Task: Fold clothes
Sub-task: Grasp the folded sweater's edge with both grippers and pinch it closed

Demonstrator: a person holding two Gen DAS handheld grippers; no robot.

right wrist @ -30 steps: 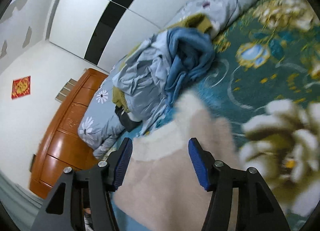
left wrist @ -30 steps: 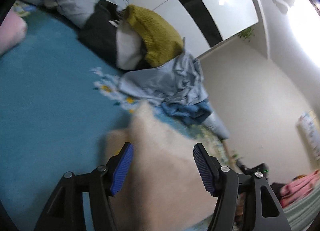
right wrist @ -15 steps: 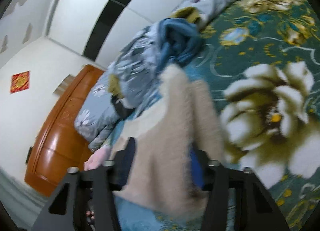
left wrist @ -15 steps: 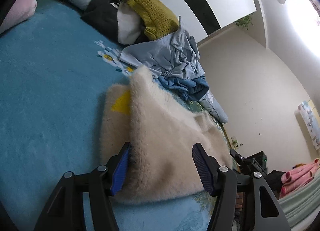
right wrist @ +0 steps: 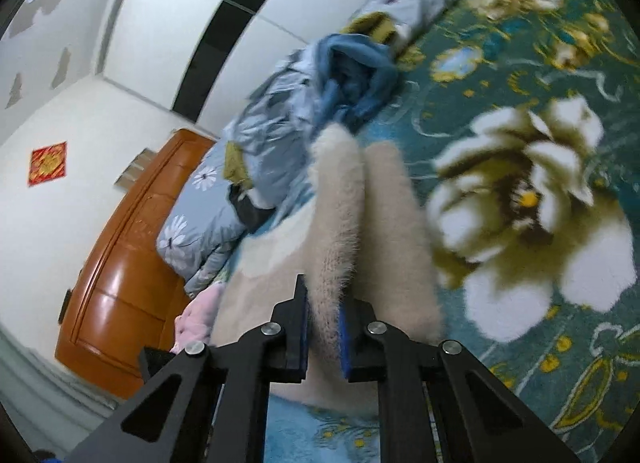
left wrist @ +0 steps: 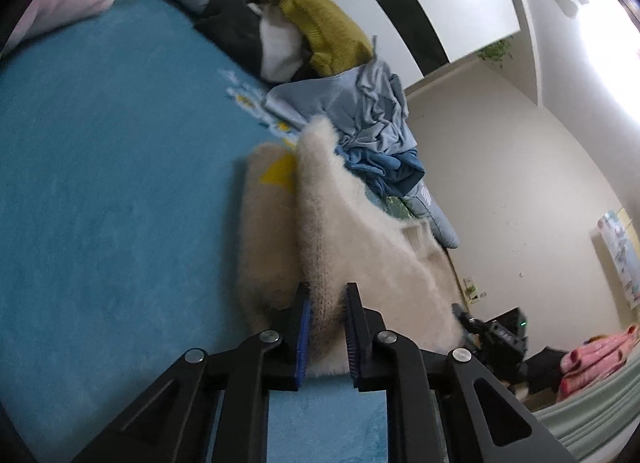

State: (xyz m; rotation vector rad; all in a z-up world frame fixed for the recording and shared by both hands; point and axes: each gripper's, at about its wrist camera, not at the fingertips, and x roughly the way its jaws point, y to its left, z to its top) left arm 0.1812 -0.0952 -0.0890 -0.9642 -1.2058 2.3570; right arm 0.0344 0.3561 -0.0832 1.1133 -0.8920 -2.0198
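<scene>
The left gripper [left wrist: 326, 337] and right gripper [right wrist: 323, 333] each pinch a raised ridge of the fluffy cream sweater [left wrist: 360, 263] lying just in front of the pile of crumpled blue clothes [left wrist: 372, 131], so a fold looks underway, calling for carrying both pinched edges together.

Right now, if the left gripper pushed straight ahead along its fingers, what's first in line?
The left gripper is already shut on the cream fuzzy sweater, so more sweater first; beyond it, probably the crumpled blue clothes pile, though depth is unclear.
</scene>
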